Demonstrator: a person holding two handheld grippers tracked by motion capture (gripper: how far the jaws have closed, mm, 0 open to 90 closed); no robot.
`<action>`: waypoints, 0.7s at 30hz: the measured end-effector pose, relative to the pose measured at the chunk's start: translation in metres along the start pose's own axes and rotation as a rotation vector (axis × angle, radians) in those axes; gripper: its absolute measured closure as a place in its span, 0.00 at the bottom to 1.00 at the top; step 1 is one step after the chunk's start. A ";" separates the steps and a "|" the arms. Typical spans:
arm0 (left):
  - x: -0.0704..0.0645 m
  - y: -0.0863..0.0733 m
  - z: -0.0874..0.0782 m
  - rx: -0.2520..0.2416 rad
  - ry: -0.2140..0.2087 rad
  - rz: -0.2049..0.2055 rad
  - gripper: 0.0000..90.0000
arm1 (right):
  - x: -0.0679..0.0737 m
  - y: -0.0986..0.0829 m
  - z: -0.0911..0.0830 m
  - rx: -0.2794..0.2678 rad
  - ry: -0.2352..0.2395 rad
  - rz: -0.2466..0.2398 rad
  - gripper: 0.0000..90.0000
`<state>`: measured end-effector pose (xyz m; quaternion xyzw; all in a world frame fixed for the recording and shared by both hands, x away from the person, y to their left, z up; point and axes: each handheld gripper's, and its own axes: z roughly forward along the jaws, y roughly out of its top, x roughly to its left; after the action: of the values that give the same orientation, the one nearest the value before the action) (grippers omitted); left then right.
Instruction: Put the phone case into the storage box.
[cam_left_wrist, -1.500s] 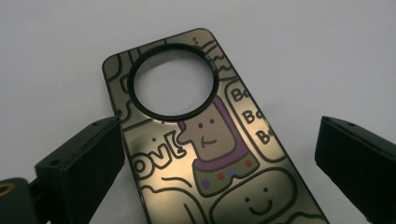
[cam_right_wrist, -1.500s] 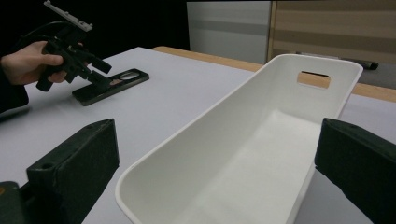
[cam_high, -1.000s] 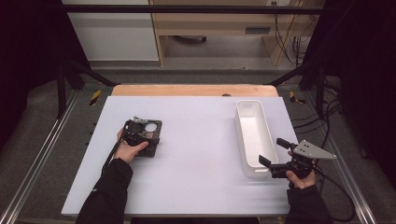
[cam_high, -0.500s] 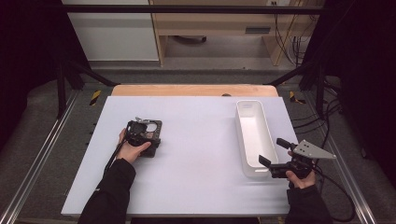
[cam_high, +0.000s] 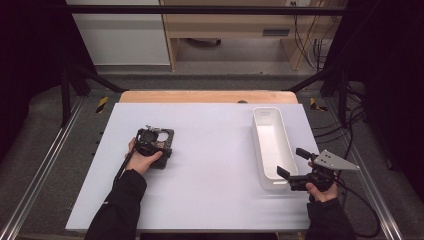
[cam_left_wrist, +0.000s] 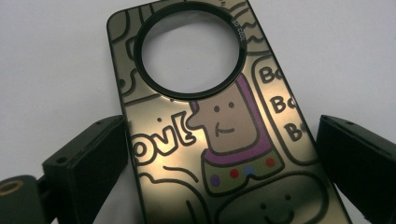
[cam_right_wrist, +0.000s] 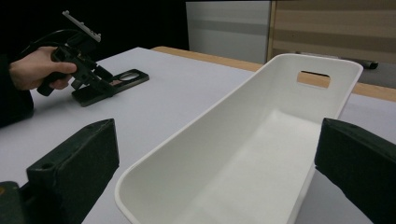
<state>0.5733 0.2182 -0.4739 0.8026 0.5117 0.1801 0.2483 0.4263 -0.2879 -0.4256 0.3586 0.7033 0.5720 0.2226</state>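
Note:
A dark phone case (cam_high: 162, 145) with cartoon drawings and a round camera hole lies flat on the white table at the left. My left gripper (cam_high: 150, 139) is held over it by a hand. In the left gripper view the case (cam_left_wrist: 210, 126) lies between the two black jaws of the left gripper (cam_left_wrist: 222, 154), which stand open close to its long edges. My right gripper (cam_high: 291, 161) is open at the near end of a long, empty white bin (cam_high: 260, 145). The right gripper view shows the right gripper (cam_right_wrist: 217, 149) with a jaw on each side of the bin (cam_right_wrist: 243, 107).
The white table top (cam_high: 215, 165) lies between the two hands. A wooden strip (cam_high: 207, 96) runs along its far edge. Metal frame rails (cam_high: 45, 165) flank the table. Farther off in the right gripper view are the left gripper (cam_right_wrist: 88, 74) and the case (cam_right_wrist: 112, 86).

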 end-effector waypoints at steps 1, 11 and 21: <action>0.000 0.000 0.000 0.000 0.000 0.000 0.04 | 0.000 0.000 0.000 0.000 0.000 0.000 0.00; -0.002 0.001 -0.002 0.011 0.004 0.019 0.06 | 0.000 0.000 0.000 -0.003 0.002 0.001 0.00; -0.003 0.002 -0.005 0.009 0.021 0.007 0.09 | 0.000 0.000 0.000 -0.005 0.003 0.002 0.00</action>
<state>0.5707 0.2160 -0.4694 0.8037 0.5121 0.1868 0.2386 0.4263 -0.2882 -0.4254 0.3579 0.7020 0.5744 0.2216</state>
